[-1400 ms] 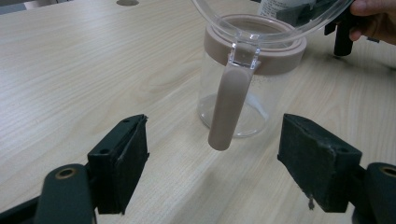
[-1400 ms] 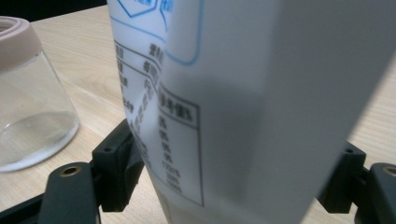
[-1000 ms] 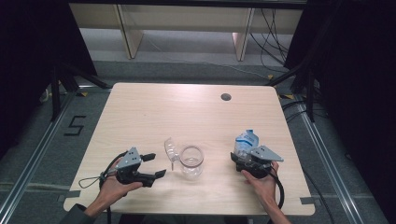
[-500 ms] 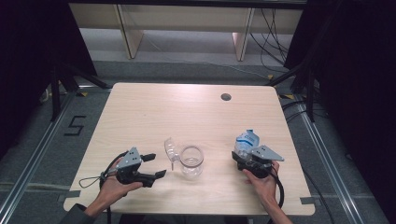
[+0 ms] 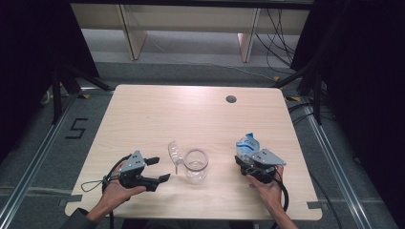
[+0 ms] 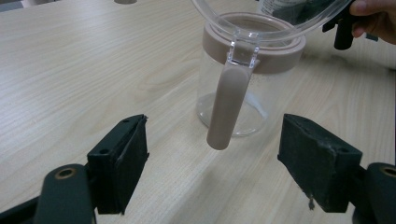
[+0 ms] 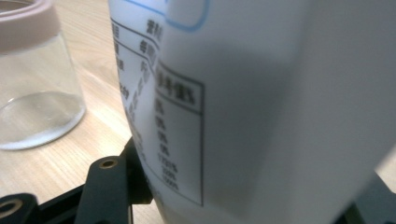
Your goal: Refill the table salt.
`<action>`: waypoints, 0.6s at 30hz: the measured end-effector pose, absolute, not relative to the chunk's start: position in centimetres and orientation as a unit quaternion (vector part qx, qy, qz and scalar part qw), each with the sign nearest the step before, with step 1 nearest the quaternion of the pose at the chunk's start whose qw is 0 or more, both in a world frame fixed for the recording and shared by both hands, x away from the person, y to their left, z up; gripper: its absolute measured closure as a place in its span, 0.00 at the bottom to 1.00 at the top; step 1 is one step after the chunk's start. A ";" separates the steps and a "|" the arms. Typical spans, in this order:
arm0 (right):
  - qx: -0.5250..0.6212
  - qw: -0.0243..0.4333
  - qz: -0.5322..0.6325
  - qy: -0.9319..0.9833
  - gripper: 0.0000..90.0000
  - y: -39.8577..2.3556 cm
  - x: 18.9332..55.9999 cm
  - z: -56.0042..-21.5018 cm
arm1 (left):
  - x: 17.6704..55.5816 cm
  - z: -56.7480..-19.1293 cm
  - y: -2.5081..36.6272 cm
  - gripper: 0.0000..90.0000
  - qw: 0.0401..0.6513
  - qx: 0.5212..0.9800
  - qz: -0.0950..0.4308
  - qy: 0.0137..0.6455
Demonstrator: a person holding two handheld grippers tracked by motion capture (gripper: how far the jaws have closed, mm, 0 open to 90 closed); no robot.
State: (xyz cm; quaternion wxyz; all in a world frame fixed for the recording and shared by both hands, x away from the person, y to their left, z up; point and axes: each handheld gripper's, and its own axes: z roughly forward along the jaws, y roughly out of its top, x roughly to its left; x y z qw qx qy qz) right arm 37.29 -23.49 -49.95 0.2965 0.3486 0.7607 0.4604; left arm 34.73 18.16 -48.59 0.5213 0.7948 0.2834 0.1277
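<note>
You are working over a pale, light-wood table (image 5: 157, 119) showing a fine straight grain and one dark round hole (image 5: 231, 99). Your clear glass jar (image 5: 196, 165) is wearing a dusty pink-brown collar (image 6: 254, 51), and its handle (image 6: 227, 105) is showing that same muted pink-brown. Your right gripper (image 5: 252, 161) is black with a grey plate, sitting against a white pouch (image 5: 248, 143) carrying blue marks and black printed tables. Your left gripper (image 5: 156, 169) is showing black pads (image 6: 122, 161).

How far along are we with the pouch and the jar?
Done: the jar stands with its lid flipped open. In hand: the right tongs have just been closing around the white pouch; the open left tongs face the jar's clasp. Left: steady the jar and pour, as it looks empty.
</note>
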 end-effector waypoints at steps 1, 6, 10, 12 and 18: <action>0.343 0.304 0.457 0.762 0.46 -23.3 37.2 -49.8 | 34.7 -48.6 18.2 0.26 0.521 0.795 0.128 0.283; 0.322 0.313 0.448 0.773 0.46 -22.6 36.9 -49.3 | 34.7 -48.6 18.1 0.26 0.520 0.796 0.128 0.282; 0.299 0.338 0.427 0.784 0.46 -22.0 36.7 -49.0 | 34.7 -48.6 18.1 0.26 0.521 0.795 0.128 0.283; 0.289 0.350 0.418 0.787 0.46 -21.8 36.5 -48.7 | 34.8 -48.6 18.1 0.26 0.520 0.797 0.128 0.280; 0.255 0.373 0.397 0.799 0.46 -20.7 36.3 -48.2 | 34.8 -48.7 18.0 0.25 0.520 0.797 0.126 0.280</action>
